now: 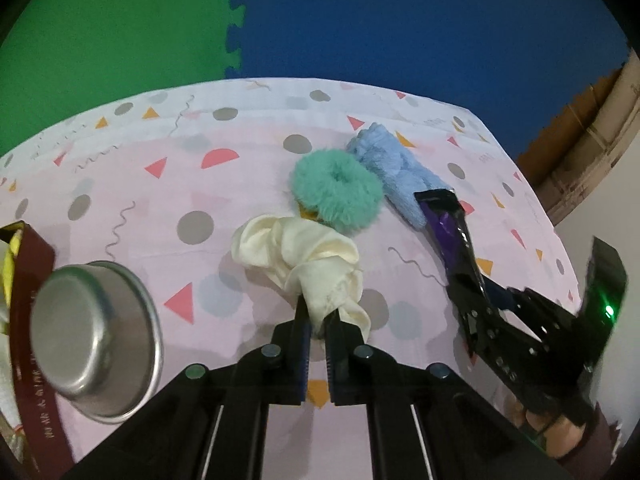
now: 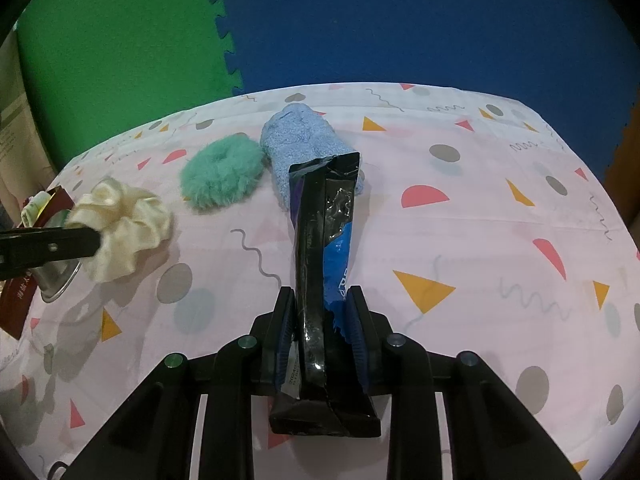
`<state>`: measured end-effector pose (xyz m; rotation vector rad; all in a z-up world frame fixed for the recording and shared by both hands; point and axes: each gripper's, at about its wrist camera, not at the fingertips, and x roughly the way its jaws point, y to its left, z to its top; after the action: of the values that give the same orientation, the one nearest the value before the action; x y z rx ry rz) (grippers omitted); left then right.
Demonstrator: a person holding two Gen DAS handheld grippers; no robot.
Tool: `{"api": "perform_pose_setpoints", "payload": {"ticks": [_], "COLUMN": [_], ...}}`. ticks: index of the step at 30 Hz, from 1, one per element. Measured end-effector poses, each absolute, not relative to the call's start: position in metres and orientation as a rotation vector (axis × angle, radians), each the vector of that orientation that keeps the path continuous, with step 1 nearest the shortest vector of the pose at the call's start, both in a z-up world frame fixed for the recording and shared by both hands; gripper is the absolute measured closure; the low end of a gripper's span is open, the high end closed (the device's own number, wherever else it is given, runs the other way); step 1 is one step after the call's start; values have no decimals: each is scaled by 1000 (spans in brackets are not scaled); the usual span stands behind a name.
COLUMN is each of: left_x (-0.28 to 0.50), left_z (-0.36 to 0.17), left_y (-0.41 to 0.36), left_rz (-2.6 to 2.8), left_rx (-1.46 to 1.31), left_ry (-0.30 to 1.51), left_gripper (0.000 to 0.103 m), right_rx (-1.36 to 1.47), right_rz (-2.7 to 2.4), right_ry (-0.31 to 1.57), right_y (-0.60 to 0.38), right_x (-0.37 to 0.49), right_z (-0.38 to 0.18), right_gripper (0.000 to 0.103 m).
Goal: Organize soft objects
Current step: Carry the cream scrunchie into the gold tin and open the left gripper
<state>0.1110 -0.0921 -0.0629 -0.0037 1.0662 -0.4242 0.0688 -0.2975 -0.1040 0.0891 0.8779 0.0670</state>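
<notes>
My left gripper is shut on a cream satin scrunchie and holds it just above the patterned tablecloth; it also shows in the right wrist view. My right gripper is shut on a black and blue foil packet, which points forward over the table; the packet also shows in the left wrist view. A teal fluffy scrunchie and a light blue fuzzy cloth lie side by side at the far middle of the table.
A steel bowl stands at the left next to a dark red box with items inside. The table's far edge meets green and blue foam mats. A cardboard box is at the far right.
</notes>
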Motion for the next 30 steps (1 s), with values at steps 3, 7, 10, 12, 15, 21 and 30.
{"api": "perform_pose_setpoints", "payload": {"ticks": [3, 7, 10, 12, 15, 21, 30], "left_x": [102, 90, 83, 78, 71, 60, 52], "left_z": [-54, -41, -33, -27, -19, -4, 17], "left_y": [-88, -82, -76, -69, -60, -32, 19], "left_rz": [-422, -414, -417, -413, -393, -347, -261], "left_rx": [16, 36, 27, 34, 56, 48, 49], "left_ry": [1056, 1031, 1021, 1015, 1001, 982, 946], "left_gripper": [97, 97, 97, 97, 97, 97, 97], "right_rx": [89, 88, 89, 89, 88, 86, 87], "right_rz": [67, 66, 67, 67, 67, 66, 66], "right_ry": [878, 878, 878, 878, 878, 878, 878], "right_y": [-298, -297, -298, -298, -298, -299, -299], "right_x": [69, 69, 69, 69, 68, 68, 68], "right_z": [-104, -104, -105, -105, -105, -105, -105], "right_gripper": [77, 77, 77, 77, 77, 77, 77]}}
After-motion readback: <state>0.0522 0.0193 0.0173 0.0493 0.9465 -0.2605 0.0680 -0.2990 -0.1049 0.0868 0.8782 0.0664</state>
